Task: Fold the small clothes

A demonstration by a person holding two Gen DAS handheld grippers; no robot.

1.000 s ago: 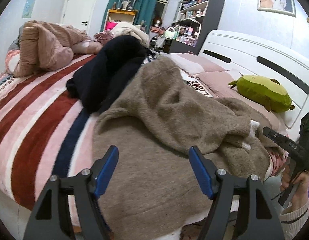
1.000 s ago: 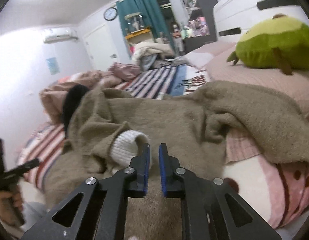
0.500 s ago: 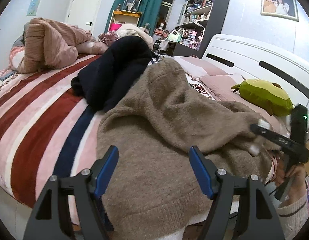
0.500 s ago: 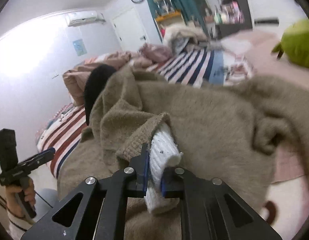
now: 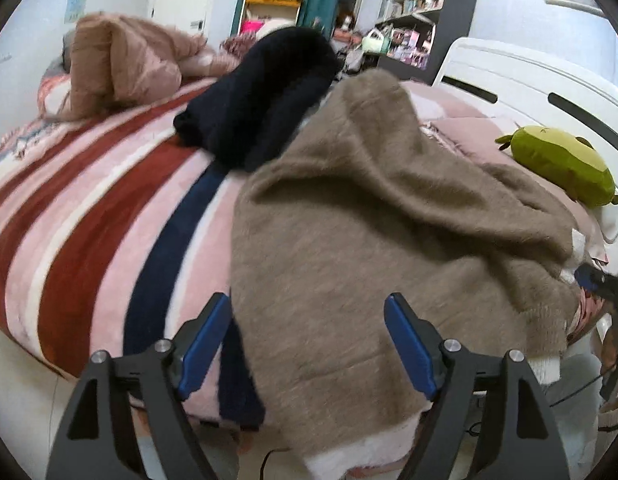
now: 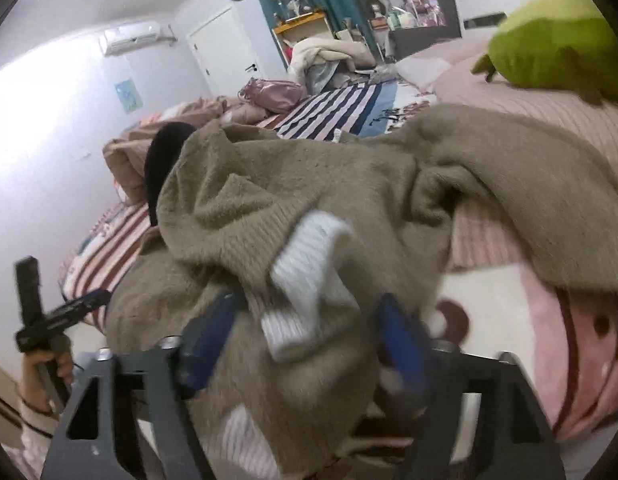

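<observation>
A fuzzy tan sweater (image 5: 349,232) with white cuffs lies crumpled over the near edge of the bed. My left gripper (image 5: 309,344) is open, its blue pads on either side of the sweater's hem, not touching it. In the right wrist view the sweater (image 6: 293,184) fills the middle, and its sleeve's white cuff (image 6: 309,280) lies between the spread pads of my right gripper (image 6: 305,340), which is open. The right gripper also shows at the right edge of the left wrist view (image 5: 597,280).
A black garment (image 5: 261,104) lies behind the sweater on the striped blanket (image 5: 89,208). A pink-brown quilt (image 5: 121,64) is piled at the far left. A green plush toy (image 5: 561,164) rests by the white headboard (image 5: 521,88). Shelves and a door stand beyond.
My right gripper was shut on the white cuff half a second ago; now its jaws are spread and the cuff lies loose between them. The left gripper has moved closer to the hem.
</observation>
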